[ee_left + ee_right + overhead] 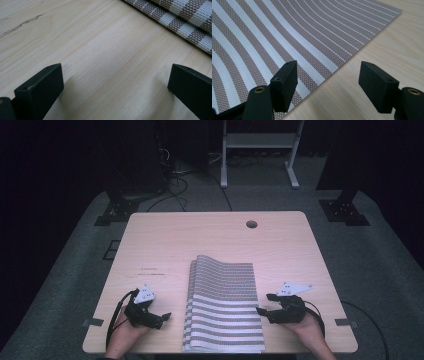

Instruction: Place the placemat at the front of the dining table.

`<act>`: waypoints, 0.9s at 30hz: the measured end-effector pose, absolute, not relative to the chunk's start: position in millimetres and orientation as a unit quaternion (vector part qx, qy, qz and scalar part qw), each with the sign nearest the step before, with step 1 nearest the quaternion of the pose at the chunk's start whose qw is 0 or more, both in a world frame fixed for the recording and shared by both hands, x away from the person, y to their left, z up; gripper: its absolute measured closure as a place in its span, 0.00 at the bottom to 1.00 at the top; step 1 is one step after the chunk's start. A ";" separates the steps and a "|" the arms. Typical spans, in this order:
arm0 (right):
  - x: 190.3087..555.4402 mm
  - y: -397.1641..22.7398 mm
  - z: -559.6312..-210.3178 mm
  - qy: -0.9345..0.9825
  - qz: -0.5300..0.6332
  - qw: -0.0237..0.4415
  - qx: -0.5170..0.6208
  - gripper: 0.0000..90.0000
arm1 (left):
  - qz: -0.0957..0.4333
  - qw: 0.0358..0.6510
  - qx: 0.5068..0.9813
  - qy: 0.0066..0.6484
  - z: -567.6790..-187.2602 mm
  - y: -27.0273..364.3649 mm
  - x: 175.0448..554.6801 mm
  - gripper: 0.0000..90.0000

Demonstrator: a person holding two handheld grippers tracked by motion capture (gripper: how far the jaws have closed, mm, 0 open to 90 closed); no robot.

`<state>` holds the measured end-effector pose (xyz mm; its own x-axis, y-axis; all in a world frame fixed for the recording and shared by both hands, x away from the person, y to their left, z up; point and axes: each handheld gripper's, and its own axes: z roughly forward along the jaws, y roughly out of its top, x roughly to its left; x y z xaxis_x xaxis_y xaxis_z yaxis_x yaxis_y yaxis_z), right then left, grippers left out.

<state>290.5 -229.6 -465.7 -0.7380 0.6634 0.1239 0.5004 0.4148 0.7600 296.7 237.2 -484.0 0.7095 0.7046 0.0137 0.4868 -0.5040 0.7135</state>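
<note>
The folded striped mat (224, 307) lies mid-table near the front edge. Right gripper (327, 80), jaws apart, straddles its right edge, seemingly about to pinch; next, close on it. Left gripper (159, 316) waits beside, jaws apart.

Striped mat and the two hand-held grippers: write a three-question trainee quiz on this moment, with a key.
1. True or false: the left hand-held gripper is clamped on the striped mat.
2. Which edge of the mat does the right hand-held gripper straddle in its own view? A) the edge along bare table B) the folded edge C) none, it is far from the mat
3. Fill in: the mat lies on a wooden ____.

Key
1. False. Its jaws stand open over bare wood, with the mat off to one side.
2. A. One jaw is over the stripes and the other over the wood, with nothing pinched.
3. Table.
</note>
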 end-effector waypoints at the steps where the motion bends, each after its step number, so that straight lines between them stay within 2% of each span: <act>1: 291.0 -227.3 -466.2 0.836 0.412 0.098 0.347 0.33 | 0.153 0.355 0.854 0.349 -484.0 237.1 296.7 0.00; 17: 296.8 -195.6 -477.0 0.858 0.390 0.088 0.322 0.32 | 0.153 0.355 0.853 0.349 -484.0 237.1 296.7 0.00; 27: 294.2 -190.9 -479.7 0.863 0.380 0.108 0.314 0.34 | 0.153 0.356 0.853 0.349 -484.1 237.1 296.6 0.00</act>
